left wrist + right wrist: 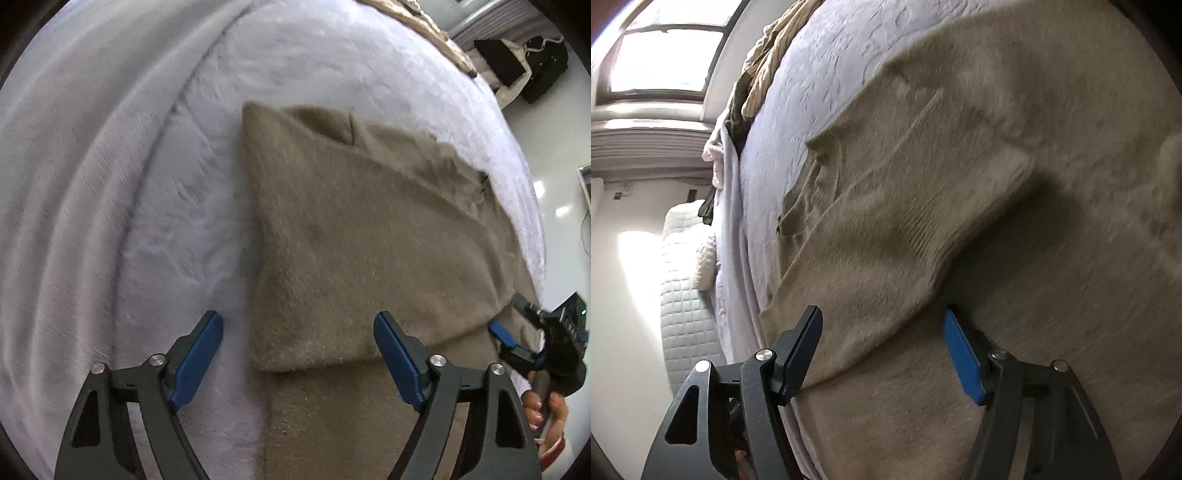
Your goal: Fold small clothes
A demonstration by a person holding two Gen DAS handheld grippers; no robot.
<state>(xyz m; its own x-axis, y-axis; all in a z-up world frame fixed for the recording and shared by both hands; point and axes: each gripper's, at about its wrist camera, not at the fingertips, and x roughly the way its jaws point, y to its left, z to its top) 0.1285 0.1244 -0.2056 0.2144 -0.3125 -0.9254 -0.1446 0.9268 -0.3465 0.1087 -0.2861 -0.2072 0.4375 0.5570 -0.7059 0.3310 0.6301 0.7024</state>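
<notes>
Left wrist view shows one tan sweater (351,229) lying on the bed (110,184), its top layer folded over so that a straight hem edge runs across between the left gripper (297,343) fingers. Those fingers stand apart above the cloth, one over bare bed cover, one over the sweater, clamped on nothing. Wide open cover lies to the left and beyond the sweater's far corner. At the right edge the right gripper (517,343) sits in a hand (546,406), beside the sweater's edge. Right wrist view: right gripper (882,343) fingers apart, a folded sleeve (886,258) passing between them unpinched; the bed's edge drops to the floor (624,295) just left.
</notes>
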